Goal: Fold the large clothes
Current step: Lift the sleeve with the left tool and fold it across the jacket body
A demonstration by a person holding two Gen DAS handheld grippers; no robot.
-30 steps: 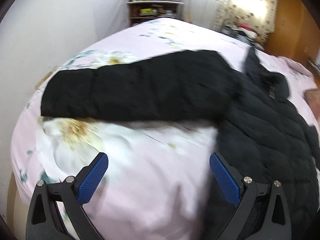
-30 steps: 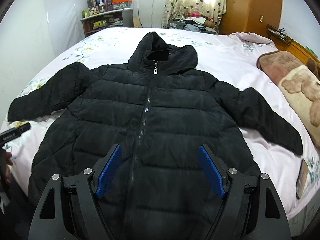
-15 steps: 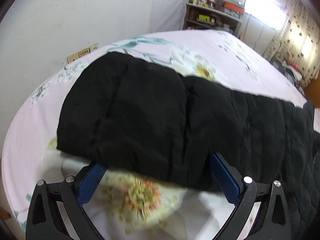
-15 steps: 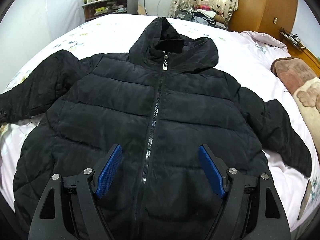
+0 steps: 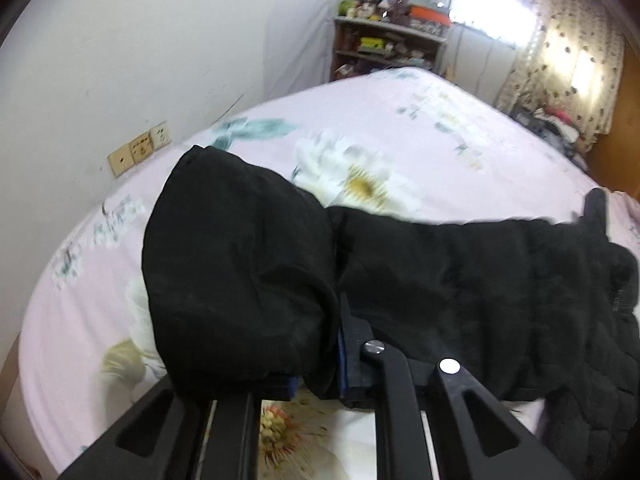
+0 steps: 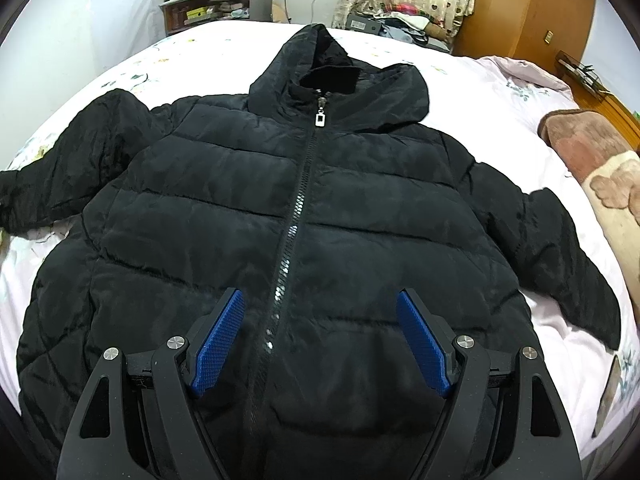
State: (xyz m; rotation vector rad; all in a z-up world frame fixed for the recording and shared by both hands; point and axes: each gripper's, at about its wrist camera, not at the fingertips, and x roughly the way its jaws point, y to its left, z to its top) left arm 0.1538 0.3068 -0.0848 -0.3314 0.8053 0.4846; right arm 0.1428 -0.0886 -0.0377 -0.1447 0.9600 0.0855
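Left gripper (image 5: 320, 376), angled down at frame bottom, has just clamped onto the sleeve cuff (image 5: 240, 280) of the black puffer jacket (image 6: 300, 240) spread on the floral bed (image 5: 400, 128). Right gripper (image 6: 320, 344) hovers spread wide over the zipper (image 6: 296, 216), lower center.

no readable text, labels or numbers anywhere, shelf boxes (image 6: 224, 0) (too small and blurred to make out)

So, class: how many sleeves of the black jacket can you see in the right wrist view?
2. One sleeve stretches toward the left edge, its cuff cut off by the frame. The other sleeve lies on the right, angled down across the bed sheet. Neither is folded in yet.
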